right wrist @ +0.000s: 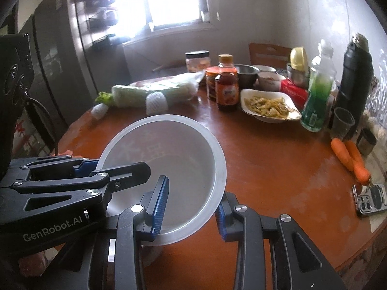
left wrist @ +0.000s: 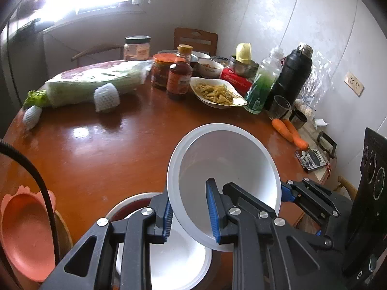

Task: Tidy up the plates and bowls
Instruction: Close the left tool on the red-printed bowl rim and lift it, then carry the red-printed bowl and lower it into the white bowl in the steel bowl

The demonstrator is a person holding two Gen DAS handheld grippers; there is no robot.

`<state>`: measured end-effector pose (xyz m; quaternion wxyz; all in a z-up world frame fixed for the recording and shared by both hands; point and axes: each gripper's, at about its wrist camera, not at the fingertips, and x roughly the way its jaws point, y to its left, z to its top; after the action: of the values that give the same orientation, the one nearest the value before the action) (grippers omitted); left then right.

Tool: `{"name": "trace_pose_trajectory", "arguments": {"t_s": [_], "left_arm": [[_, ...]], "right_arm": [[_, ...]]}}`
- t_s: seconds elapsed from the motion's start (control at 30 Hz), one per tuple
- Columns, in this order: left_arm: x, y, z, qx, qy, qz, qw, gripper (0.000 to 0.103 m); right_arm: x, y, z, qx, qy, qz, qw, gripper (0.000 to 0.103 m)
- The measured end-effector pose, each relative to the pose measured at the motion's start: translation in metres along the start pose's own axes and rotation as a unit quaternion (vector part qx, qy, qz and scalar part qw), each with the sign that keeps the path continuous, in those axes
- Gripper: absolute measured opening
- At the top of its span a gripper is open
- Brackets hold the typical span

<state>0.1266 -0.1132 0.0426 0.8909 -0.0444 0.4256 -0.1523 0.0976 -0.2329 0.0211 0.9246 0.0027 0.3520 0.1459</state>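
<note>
Now white bowl rim clamped between left tongs, right tongs.

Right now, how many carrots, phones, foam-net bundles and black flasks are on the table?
carrots: 2
phone: 1
foam-net bundles: 2
black flask: 1
Total: 6

My left wrist camera looked down its fingers, close above the table's near edge, facing the far clutter. My right one faced likewise. Both shared the white bowl and tabletop.
</note>
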Motion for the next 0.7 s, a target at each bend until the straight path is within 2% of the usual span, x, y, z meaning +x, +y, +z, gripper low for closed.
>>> {"name": "trace_pose_trajectory", "arguments": {"t_s": [0.27,0.7], "left_arm": [[-0.025,0.02,-0.016,-0.015,-0.014,0.007,0.9998,0.026],[-0.049,0.044,-0.05,-0.018,-0.023,0.025,0.9992,0.026]], "right_arm": [[-0.008,0.032,-0.002,-0.022,-0.006,0.01,1.0,0.036],[-0.014,0.074,-0.025,-0.043,-0.005,0.024,0.999,0.036]]}}
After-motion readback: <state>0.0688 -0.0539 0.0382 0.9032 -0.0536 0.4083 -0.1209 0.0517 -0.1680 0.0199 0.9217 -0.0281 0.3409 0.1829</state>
